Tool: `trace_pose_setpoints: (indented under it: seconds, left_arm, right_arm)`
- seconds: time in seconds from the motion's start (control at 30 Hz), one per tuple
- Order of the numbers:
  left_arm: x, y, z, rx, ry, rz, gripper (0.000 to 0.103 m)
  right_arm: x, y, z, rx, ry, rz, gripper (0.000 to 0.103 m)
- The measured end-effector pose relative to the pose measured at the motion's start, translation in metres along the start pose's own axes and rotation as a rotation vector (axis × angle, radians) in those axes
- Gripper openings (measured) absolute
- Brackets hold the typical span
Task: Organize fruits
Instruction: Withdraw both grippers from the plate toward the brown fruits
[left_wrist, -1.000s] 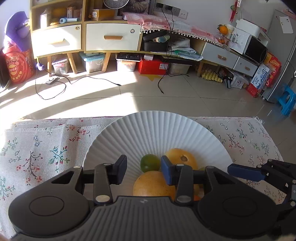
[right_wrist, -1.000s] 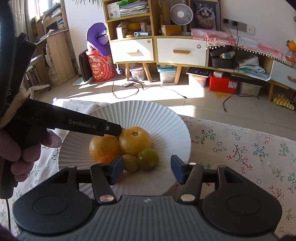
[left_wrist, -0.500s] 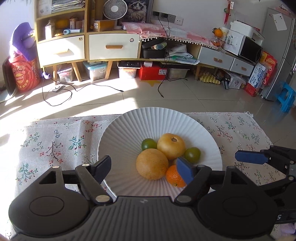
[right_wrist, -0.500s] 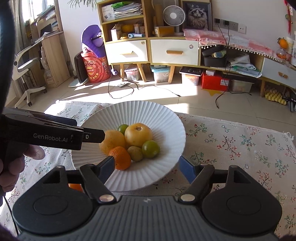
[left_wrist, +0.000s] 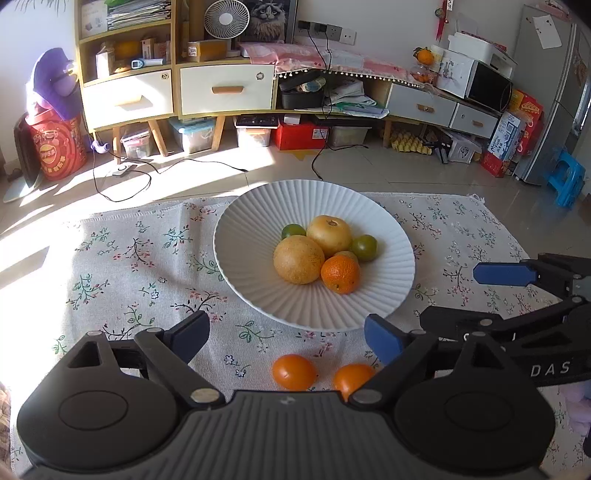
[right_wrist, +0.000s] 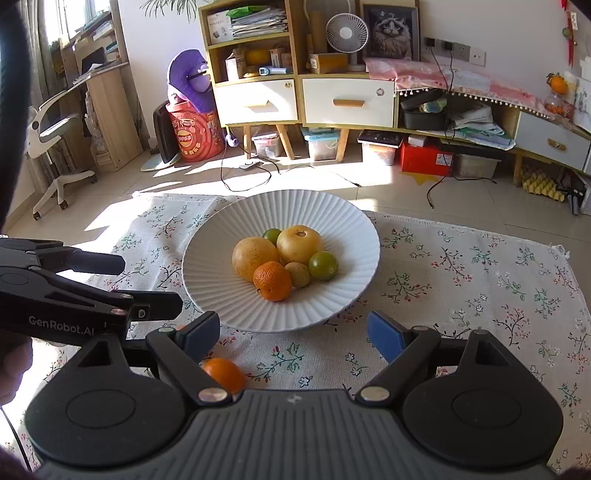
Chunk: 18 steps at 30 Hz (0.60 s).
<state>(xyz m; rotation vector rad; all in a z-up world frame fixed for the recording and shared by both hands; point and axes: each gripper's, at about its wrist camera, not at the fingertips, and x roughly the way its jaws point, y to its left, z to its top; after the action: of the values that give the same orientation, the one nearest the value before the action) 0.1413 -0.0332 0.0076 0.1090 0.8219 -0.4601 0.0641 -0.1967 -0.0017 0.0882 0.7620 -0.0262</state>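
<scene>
Left wrist: ribbed white plate (left_wrist: 388, 221) (round fruits); both grippers' fingers opening, empty.

Floral cloth (left_wrist: 122, 266) spread flat over the floor, and on it the white ribbed plate (left_wrist: 373, 206). Just beside the plate's near rim, two small oranges (left_wrist: 294, 372) (left_wrist: 352, 376) sit straight on the cloth, close together, apart from the plate.
</scene>
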Motion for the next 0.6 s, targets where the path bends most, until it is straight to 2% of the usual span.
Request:
trace_pose_setpoints:
  seconds: [0.6]
  left_arm:
    - [-0.038, 0.007, -0.041, 0.008, 0.012, 0.034, 0.095]
  right_arm:
    - [-0.019, 0.025, -0.022, -0.049, -0.01, -0.017, 0.091]
